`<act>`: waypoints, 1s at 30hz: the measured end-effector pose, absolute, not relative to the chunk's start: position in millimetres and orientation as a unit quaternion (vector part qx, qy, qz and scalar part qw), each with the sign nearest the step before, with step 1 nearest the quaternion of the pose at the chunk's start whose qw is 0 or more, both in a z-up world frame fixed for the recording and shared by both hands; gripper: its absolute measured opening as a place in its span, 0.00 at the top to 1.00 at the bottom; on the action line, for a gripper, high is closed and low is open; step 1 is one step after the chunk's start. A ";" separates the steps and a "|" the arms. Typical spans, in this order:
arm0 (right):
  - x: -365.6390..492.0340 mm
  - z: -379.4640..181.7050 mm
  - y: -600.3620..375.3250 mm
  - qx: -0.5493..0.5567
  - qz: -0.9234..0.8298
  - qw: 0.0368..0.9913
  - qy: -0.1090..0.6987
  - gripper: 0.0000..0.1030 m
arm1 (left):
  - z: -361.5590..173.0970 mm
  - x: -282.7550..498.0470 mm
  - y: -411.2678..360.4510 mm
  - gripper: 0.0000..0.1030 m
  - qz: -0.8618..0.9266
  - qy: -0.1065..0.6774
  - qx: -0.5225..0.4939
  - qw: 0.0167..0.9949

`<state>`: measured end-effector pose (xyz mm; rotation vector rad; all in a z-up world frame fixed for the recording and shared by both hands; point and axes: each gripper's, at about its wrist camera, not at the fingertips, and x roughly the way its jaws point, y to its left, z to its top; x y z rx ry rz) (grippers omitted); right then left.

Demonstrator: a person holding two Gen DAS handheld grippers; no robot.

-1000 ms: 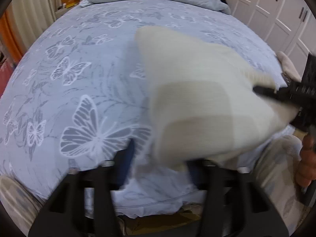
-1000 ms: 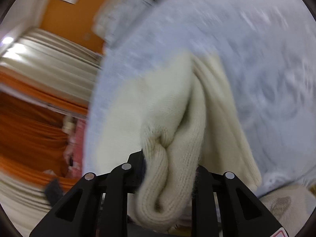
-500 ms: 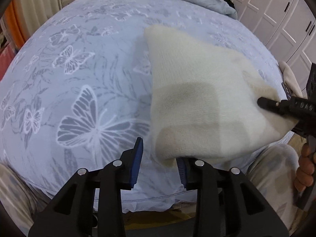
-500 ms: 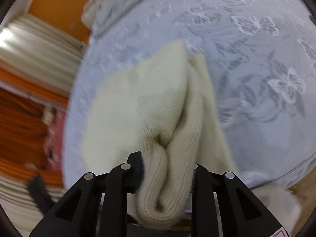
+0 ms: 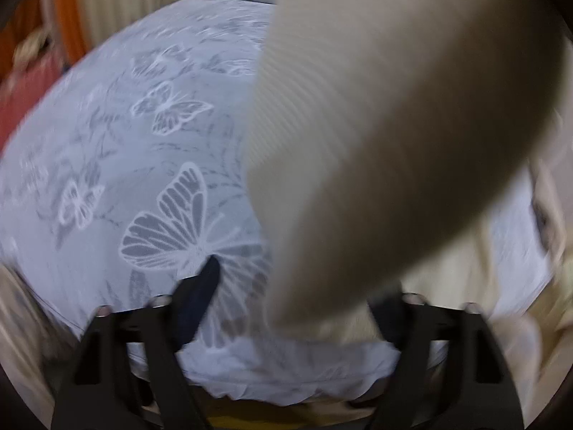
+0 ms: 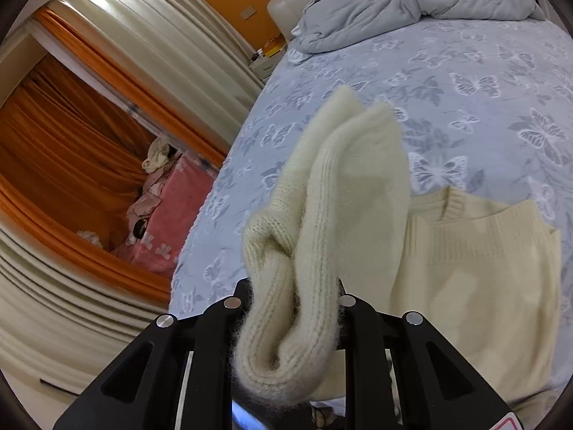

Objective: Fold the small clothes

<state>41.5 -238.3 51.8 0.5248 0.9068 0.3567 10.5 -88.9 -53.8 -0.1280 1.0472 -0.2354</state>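
A cream knit sweater (image 6: 476, 268) lies partly on the butterfly-print bed (image 6: 465, 82), its neck opening toward the far side. My right gripper (image 6: 295, 297) is shut on a bunched fold of the sweater (image 6: 286, 322) and holds it lifted above the bed. In the left wrist view the lifted sweater (image 5: 394, 125) hangs blurred and close, filling the upper right. My left gripper (image 5: 301, 294) is open, its right finger partly hidden behind the knit, with nothing clamped between the fingers.
A crumpled grey duvet (image 6: 412, 0) lies at the head of the bed. Orange and cream curtains (image 6: 89, 125) and a pink cloth-covered pile (image 6: 172, 215) stand to the left of the bed. The bed's near edge (image 5: 286, 376) is just under the left gripper.
My right gripper has lifted and swung the sweater fold up over the bed. The left gripper has opened wider and the sweater now hangs much closer to its camera.
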 end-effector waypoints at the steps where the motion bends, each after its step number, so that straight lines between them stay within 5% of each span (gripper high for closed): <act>1: 38.1 52.1 -238.9 0.246 0.167 0.854 0.428 0.83 | -52.0 12.5 -83.6 0.55 -0.118 0.495 -0.080 0.857; 2: 34.7 53.8 -243.7 0.240 0.161 0.860 0.421 0.83 | -49.4 13.9 -78.1 0.64 -0.125 0.489 -0.095 0.858; 6: 3.8 31.9 -304.4 0.258 0.108 0.866 0.414 0.84 | -54.3 17.4 -65.8 0.65 -0.123 0.492 -0.104 0.856; 13: -59.1 -125.8 -413.6 0.421 0.003 0.757 0.501 0.84 | -80.9 7.5 -104.3 0.63 -0.144 0.522 0.019 0.841; 16: -50.5 -111.3 -409.7 0.397 0.025 0.772 0.496 0.82 | -79.1 1.0 -102.8 0.54 -0.138 0.507 0.042 0.850; 20: -44.1 -113.9 -405.0 0.388 0.030 0.770 0.506 0.57 | -80.8 5.3 -72.1 0.29 -0.116 0.527 -0.006 0.842; 22: -42.9 -114.0 -402.9 0.404 0.034 0.766 0.499 0.57 | -80.9 1.8 -63.7 0.27 -0.117 0.532 -0.016 0.838; 24: -40.1 -107.9 -396.7 0.408 0.038 0.770 0.489 0.76 | -79.6 -0.2 -61.7 0.27 -0.122 0.530 -0.008 0.839; 30: -29.3 -38.1 -388.2 0.392 0.085 0.817 0.414 0.80 | -79.1 -6.2 -60.6 0.29 -0.121 0.526 0.000 0.842</act>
